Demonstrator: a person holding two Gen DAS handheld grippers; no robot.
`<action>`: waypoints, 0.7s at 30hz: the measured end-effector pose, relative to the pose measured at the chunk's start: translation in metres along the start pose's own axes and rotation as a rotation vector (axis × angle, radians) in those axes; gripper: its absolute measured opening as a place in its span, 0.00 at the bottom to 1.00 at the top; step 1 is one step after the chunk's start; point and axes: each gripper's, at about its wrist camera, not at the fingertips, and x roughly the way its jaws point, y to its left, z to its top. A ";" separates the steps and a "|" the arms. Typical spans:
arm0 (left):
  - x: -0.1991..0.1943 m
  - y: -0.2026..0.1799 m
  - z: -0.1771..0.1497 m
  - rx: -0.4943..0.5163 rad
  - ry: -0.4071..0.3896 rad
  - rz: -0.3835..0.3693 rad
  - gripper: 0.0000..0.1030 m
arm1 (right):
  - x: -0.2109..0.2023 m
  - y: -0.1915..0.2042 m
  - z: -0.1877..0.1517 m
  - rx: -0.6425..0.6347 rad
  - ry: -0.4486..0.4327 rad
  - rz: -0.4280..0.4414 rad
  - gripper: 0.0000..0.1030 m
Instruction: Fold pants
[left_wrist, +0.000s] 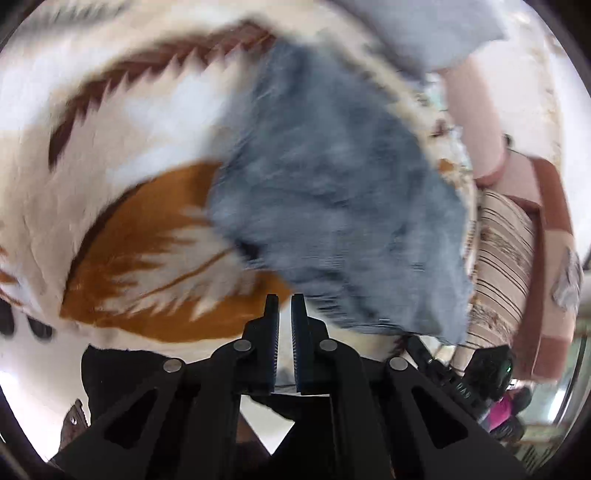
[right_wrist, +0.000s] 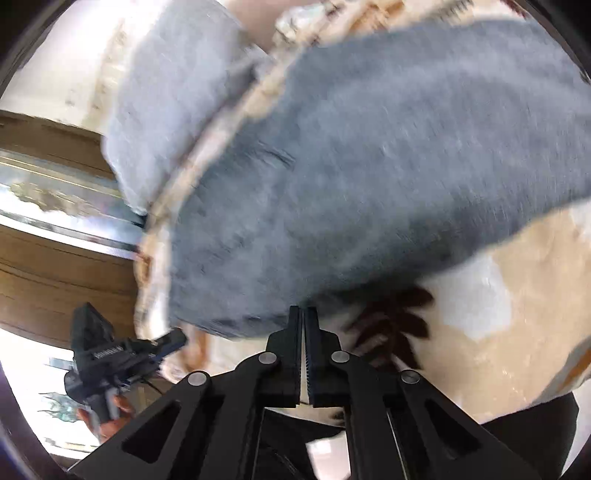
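Seemingly half done — the pants (left_wrist: 332, 206) lie as a folded bundle near the bed's (left_wrist: 92, 177) edge; both tools, left (left_wrist: 284, 306) and right (right_wrist: 303, 317), are closed on nothing — final folds remain.

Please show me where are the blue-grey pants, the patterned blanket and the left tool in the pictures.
blue-grey pants (left_wrist: 332, 206): left wrist view, middle of the fabric.
patterned blanket (left_wrist: 122, 254): left wrist view, orange leaf print beside the pants.
left tool (left_wrist: 284, 302): left wrist view, between its fingertips.
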 end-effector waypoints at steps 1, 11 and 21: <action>0.005 0.005 0.001 -0.028 0.021 -0.007 0.04 | 0.009 -0.008 0.000 0.016 0.028 -0.023 0.00; -0.038 -0.017 -0.002 0.009 -0.087 -0.196 0.50 | -0.010 -0.003 0.006 0.014 -0.022 0.078 0.27; 0.005 -0.029 0.013 -0.044 0.011 -0.147 0.52 | -0.005 -0.027 0.015 0.185 -0.044 0.149 0.45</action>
